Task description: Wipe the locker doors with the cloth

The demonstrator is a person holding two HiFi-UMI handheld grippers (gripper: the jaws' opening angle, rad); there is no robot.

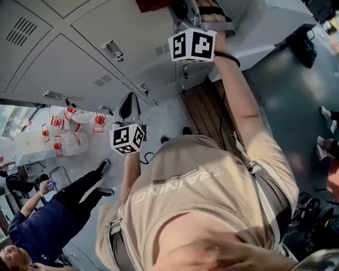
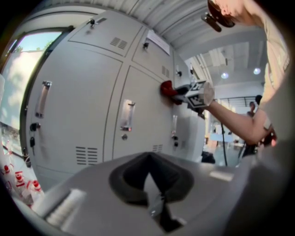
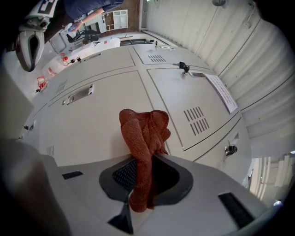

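Grey locker doors [image 3: 92, 124] with vents, handles and locks fill the right gripper view. My right gripper [image 3: 144, 162] is shut on a bunched red cloth [image 3: 145, 131], whose top presses against a door. In the left gripper view the same red cloth [image 2: 166, 87] meets a locker door [image 2: 147, 115], with the right gripper's marker cube [image 2: 197, 94] behind it. My left gripper [image 2: 148, 157] hangs lower and away from the lockers, shut with nothing in it. In the head view the left gripper [image 1: 128, 107] is at centre left, and the cloth [image 1: 152, 4] is at the top edge.
A handle [image 2: 127, 115] and a lock [image 2: 124, 137] stick out from the door beside the cloth. Red-capped bottles [image 1: 66, 132] stand on a table at the left. A person in dark clothes [image 1: 47, 211] sits at bottom left. A wooden bench [image 1: 209, 111] lies below the lockers.
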